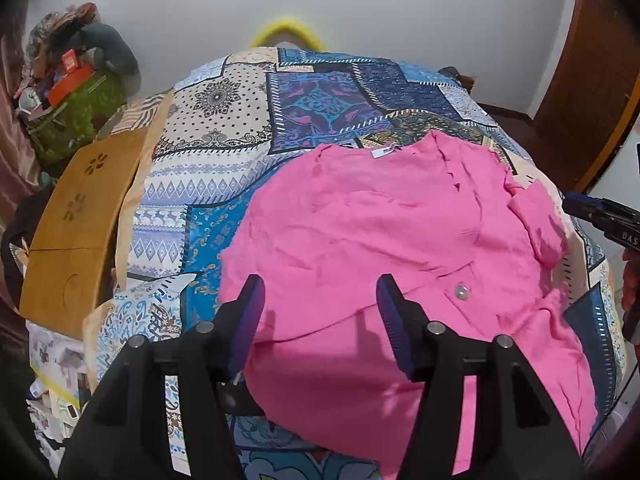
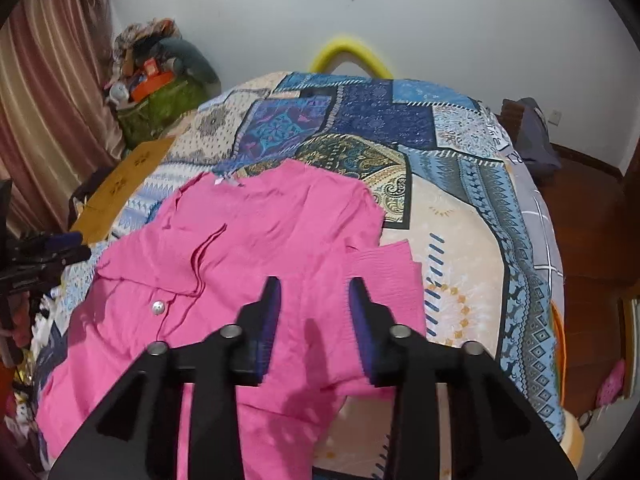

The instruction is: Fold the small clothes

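Note:
A pink button-front shirt (image 1: 380, 232) lies spread and crumpled on the bed, its collar label (image 1: 378, 154) at the far side and a silver button (image 1: 461, 292) near the front. My left gripper (image 1: 320, 292) hovers open over the shirt's near left part, with nothing between its blue pads. In the right wrist view the same shirt (image 2: 240, 260) fills the centre-left. My right gripper (image 2: 316, 292) stands open above the shirt's right side, beside a folded-over sleeve (image 2: 384, 264). Each gripper shows at the edge of the other's view: the right gripper (image 1: 576, 204) and the left gripper (image 2: 78, 244).
A blue and cream patchwork bedspread (image 2: 460, 208) covers the bed. A wooden board (image 1: 80, 220) lies at the bed's left edge, with a green bag of clutter (image 1: 76, 116) behind it. A curtain (image 2: 48, 100) hangs at the left. Dark wooden floor (image 2: 592, 220) lies beyond the right edge.

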Action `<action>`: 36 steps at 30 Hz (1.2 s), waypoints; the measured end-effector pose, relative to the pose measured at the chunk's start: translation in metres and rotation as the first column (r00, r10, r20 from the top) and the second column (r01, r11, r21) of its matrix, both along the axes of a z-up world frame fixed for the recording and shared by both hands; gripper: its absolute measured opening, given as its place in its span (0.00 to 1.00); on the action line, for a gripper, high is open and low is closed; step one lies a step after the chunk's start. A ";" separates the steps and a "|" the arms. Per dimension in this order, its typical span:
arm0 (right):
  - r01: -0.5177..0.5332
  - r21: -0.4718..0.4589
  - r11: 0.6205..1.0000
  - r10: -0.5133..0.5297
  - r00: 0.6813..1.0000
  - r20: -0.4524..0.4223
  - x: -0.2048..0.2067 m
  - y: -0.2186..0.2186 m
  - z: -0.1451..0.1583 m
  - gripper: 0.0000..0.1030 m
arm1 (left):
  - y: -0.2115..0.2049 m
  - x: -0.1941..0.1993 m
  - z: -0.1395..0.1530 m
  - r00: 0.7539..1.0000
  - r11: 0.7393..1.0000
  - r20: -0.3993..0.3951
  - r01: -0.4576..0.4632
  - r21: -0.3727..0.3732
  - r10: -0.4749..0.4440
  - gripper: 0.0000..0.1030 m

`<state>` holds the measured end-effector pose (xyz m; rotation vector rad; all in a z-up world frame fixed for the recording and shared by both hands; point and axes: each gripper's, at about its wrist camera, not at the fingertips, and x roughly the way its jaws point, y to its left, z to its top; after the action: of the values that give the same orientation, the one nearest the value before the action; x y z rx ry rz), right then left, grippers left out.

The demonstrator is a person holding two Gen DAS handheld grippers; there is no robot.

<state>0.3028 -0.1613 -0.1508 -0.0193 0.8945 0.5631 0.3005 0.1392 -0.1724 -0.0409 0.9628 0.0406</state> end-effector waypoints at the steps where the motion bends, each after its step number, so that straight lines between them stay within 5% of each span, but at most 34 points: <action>1: 0.018 0.008 1.000 -0.018 1.000 -0.005 0.002 -0.007 -0.001 0.32 | -0.001 0.000 0.000 1.000 1.000 0.002 0.002 0.001 -0.002 0.57; 6: 0.140 -0.021 0.990 -0.141 0.989 -0.048 0.014 -0.034 -0.015 0.40 | -0.007 0.002 -0.004 1.000 1.000 -0.001 0.006 -0.001 -0.006 0.57; 12: 0.136 -0.046 0.990 -0.140 0.984 -0.110 0.021 -0.033 -0.046 0.40 | -0.016 0.005 -0.015 0.999 1.000 -0.028 0.018 -0.003 -0.018 0.57; 18: 0.089 -0.040 0.995 -0.092 0.993 -0.070 0.016 -0.020 -0.044 0.11 | -0.020 0.004 -0.020 0.999 1.000 -0.043 0.025 0.018 -0.024 0.57; 23: 0.087 -0.075 0.993 -0.091 0.994 -0.055 0.014 -0.018 -0.041 0.09 | -0.018 0.000 -0.018 0.999 1.000 -0.041 0.021 0.009 -0.021 0.57; 28: 0.104 -0.077 0.992 -0.106 0.994 -0.021 0.008 -0.018 -0.028 0.14 | -0.019 -0.007 -0.014 0.999 0.999 -0.033 0.028 0.020 -0.027 0.57; 31: 0.101 -0.089 0.991 -0.101 0.995 0.004 0.013 -0.013 -0.025 0.34 | -0.018 -0.010 -0.012 0.999 0.999 -0.026 0.028 0.021 -0.027 0.57; 36: 0.108 -0.074 0.991 -0.109 0.994 -0.009 0.029 -0.009 -0.032 0.35 | -0.016 -0.007 -0.014 0.999 1.000 -0.027 0.024 0.016 -0.024 0.57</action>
<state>0.3316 -0.1707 -0.1828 -0.0331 0.9226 0.4292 0.2935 0.1231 -0.1863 -0.0134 0.9892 0.0272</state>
